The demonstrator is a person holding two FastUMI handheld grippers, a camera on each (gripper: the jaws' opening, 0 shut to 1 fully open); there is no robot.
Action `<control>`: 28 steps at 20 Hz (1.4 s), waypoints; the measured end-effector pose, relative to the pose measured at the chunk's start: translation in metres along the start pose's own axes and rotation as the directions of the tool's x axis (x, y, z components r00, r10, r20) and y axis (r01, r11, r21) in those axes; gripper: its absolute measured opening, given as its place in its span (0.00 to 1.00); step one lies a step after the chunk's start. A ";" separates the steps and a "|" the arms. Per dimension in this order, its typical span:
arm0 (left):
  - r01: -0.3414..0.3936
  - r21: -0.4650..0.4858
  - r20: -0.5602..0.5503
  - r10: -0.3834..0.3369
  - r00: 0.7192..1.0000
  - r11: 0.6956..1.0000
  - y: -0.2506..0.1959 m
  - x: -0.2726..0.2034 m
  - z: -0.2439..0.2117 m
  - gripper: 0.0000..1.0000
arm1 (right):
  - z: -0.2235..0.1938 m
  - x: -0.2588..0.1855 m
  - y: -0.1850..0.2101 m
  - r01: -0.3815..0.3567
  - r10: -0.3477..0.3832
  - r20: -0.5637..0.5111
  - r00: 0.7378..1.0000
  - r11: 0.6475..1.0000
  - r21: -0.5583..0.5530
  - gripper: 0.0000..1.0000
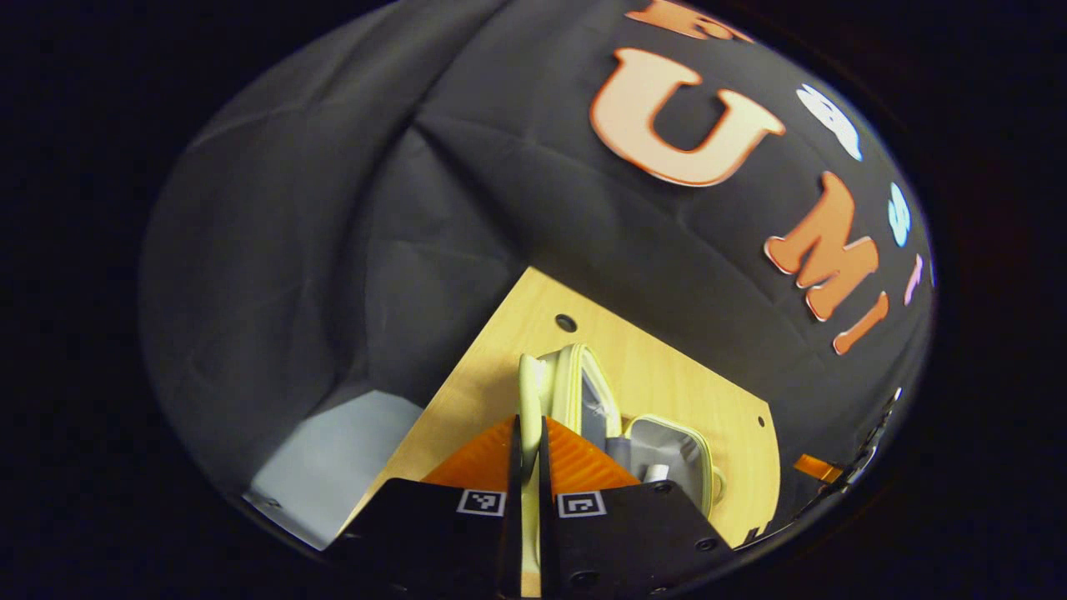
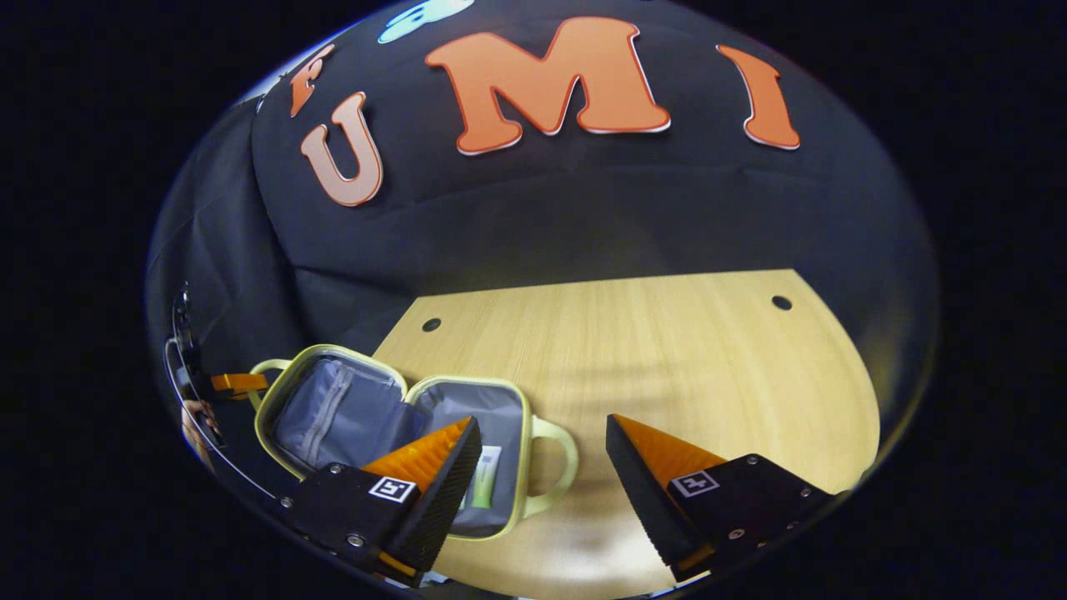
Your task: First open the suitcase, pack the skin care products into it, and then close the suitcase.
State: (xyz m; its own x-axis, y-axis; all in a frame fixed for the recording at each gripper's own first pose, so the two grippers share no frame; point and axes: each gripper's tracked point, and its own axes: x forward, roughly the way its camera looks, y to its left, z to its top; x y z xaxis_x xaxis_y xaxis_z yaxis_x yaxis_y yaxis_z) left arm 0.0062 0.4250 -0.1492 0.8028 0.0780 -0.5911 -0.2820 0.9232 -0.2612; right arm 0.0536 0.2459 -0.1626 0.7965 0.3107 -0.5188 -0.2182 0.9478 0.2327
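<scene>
a: where's the suitcase (image 2: pixel 400 433) relative to the right gripper (image 2: pixel 542 467)?

b: in the right gripper view it lies open on the wooden table (image 2: pixel 667 350), low and to the left. the gripper's fingers are spread wide with nothing between them; its left finger overlaps the near half of the case, and the case's handle (image 2: pixel 554 467) sits in the gap between the two fingers.

a: and the left gripper (image 1: pixel 527 450)?

b: in the left gripper view its fingers are pressed together on the pale lid handle (image 1: pixel 530 392), which rises just past the tips. the lid (image 1: pixel 583 392) stands raised on edge, tilted, right behind that handle, and the other half of the case (image 1: pixel 675 458) lies flat to the right.

a: which way does the case run?

b: in the right gripper view the two halves lie side by side, so the long axis runs left to right across the table's near-left corner, one handle at each end. grey lining, with a zip pocket (image 2: pixel 329 412) in the far half.

a: anything packed?

b: a pale tube with a green end (image 2: pixel 483 487) lies in the near half, its length running toward the camera. in the left gripper view a small white item (image 1: pixel 657 472) shows inside; i can't tell what it is.
</scene>
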 end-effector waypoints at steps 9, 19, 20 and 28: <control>-0.049 0.353 0.084 0.020 0.996 0.934 -0.166 -0.034 -0.003 0.09 | 0.038 -0.056 -0.087 0.120 -0.108 0.188 0.976 0.991 -0.053 0.95; 0.061 0.478 0.033 -0.088 0.996 0.876 -0.303 -0.011 -0.065 0.09 | 0.045 -0.067 -0.136 0.171 -0.155 0.229 0.961 0.984 -0.048 0.95; 0.074 0.498 0.006 -0.089 0.996 0.864 -0.312 -0.008 -0.077 0.09 | 0.042 -0.068 -0.142 0.177 -0.164 0.224 0.961 0.983 -0.043 0.95; 0.288 0.595 -0.283 -0.140 0.949 0.750 -0.398 0.067 -0.223 0.09 | 0.009 -0.080 -0.202 0.291 -0.290 0.162 0.943 0.956 0.018 0.96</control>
State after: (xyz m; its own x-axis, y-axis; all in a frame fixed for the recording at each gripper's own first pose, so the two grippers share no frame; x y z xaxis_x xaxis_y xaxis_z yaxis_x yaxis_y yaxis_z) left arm 0.0550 -0.0209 -0.2553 0.6527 -0.1620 -0.7401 0.3326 0.9390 0.0878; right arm 0.0397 0.0290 -0.1606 0.9059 0.0060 -0.4233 0.0337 0.9957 0.0862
